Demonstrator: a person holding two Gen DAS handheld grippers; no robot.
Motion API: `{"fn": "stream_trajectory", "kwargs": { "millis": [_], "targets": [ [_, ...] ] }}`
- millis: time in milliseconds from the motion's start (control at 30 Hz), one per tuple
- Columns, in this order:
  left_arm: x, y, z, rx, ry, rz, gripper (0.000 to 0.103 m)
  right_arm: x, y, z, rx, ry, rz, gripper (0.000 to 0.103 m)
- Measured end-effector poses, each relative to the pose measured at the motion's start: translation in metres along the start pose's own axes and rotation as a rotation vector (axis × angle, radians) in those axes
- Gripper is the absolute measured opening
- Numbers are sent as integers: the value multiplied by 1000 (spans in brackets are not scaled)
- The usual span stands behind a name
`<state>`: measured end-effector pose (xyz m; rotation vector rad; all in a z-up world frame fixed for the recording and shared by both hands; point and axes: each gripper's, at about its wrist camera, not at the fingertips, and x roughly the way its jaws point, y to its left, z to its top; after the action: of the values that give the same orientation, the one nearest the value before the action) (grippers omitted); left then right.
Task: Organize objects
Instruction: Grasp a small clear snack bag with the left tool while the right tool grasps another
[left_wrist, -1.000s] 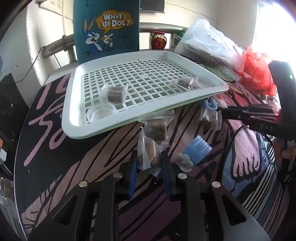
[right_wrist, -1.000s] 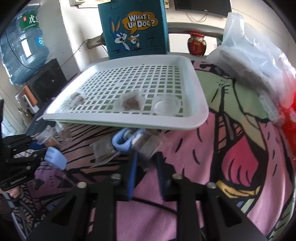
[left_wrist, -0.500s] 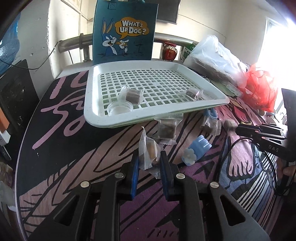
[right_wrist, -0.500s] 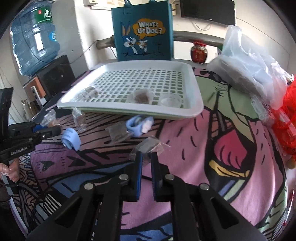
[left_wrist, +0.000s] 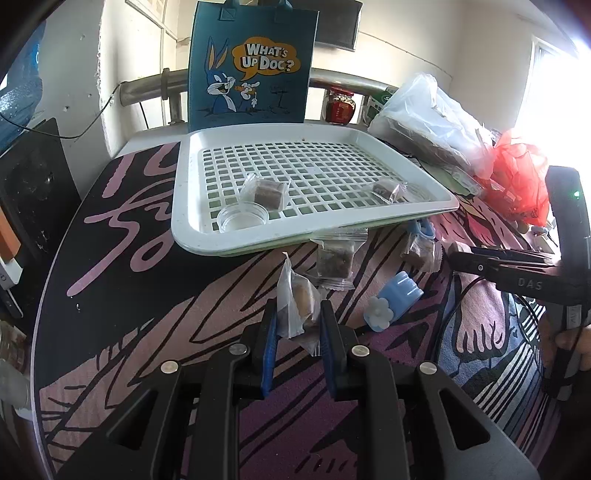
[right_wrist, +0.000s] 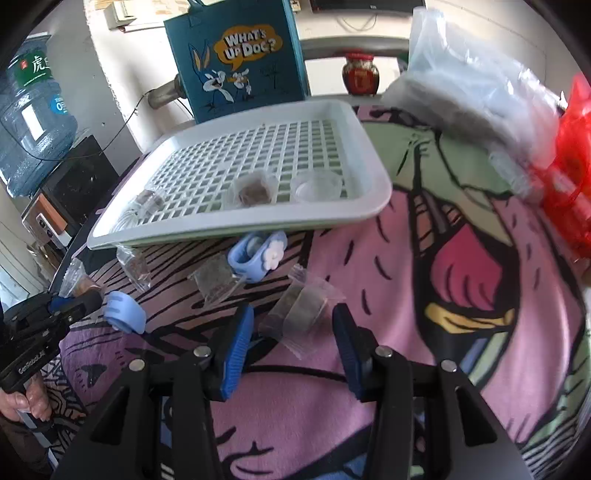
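Teal bag (left_wrist: 255, 66) reads "WHAT'S UP DOC?" (right tongs (left_wrist: 517, 275) marked "DAS").

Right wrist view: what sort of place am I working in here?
Probably a home room, not a lab: a cartoon-print blanket covers the surface, a water-cooler jug stands at the left, and a cartoon tote bag leans behind the tray.

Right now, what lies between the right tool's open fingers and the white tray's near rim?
In the right wrist view: a clear packet between the fingers, then a second packet and a blue flower clip before the tray.
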<state>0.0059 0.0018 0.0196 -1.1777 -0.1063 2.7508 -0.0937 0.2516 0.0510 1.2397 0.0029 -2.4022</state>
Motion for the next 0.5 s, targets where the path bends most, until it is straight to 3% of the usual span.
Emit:
{"fn": "stream_trajectory", "kwargs": {
  "millis": [100, 167, 500],
  "targets": [
    [-1, 2, 1, -6, -3, 0, 20, -1, 2, -2, -27, -17, -13, 31],
    [-4, 2, 1, -8, -20, -1, 20, -4, 4, -5, -44, -27, -9, 29],
    [-18, -6, 17, 19, -167, 48, 20, -47, 37, -6, -209, -273, 1, 28]
  ]
}}
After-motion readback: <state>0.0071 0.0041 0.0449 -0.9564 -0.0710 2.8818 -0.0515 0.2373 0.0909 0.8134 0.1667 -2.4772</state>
